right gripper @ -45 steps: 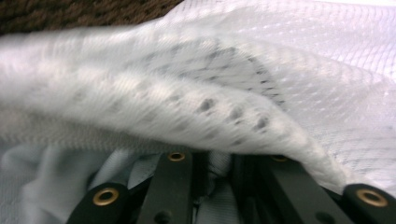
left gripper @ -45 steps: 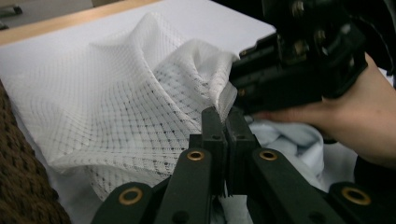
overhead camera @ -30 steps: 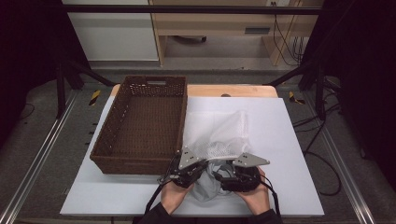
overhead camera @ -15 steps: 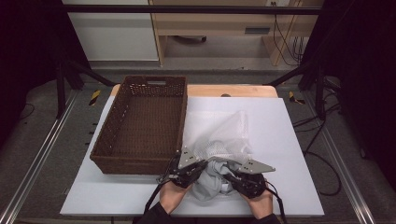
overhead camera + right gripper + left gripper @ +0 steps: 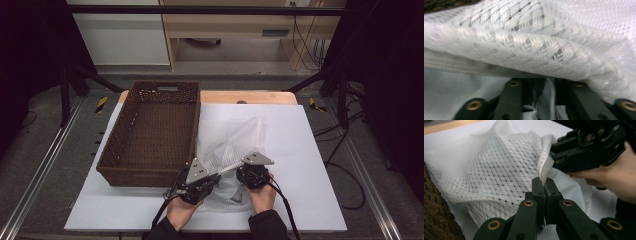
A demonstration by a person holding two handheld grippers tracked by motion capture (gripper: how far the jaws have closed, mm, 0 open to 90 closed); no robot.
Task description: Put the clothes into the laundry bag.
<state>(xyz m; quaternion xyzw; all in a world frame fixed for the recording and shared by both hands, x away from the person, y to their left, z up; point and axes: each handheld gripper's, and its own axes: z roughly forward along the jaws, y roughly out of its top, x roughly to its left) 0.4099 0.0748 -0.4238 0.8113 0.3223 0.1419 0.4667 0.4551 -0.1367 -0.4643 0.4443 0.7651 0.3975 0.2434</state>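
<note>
A white mesh bag (image 5: 235,137) lies on the white table (image 5: 305,150), right of a brown wicker basket (image 5: 112,152). Both grippers meet at the bag's near edge. My left gripper (image 5: 219,174) (image 5: 543,184) is shut on the bag's hem, and mesh (image 5: 499,170) rises beyond its jaws. The right gripper (image 5: 238,168) (image 5: 553,162) clamps the same hem a little farther along, holding that edge off the table. In the right gripper view its jaws (image 5: 548,85) have pale fabric between them under a fold of mesh (image 5: 536,42). Smooth pale cloth (image 5: 571,191) lies below the raised layer.
The basket is empty, and its near right corner (image 5: 436,220) is close to my left gripper. Bare white table surface extends right of the bag and along the front edge. A wooden board (image 5: 260,97) edges the table at the back.
The right gripper has moved slightly left and away from the person, raising the bag's near edge. The left gripper has shifted a little left.
</note>
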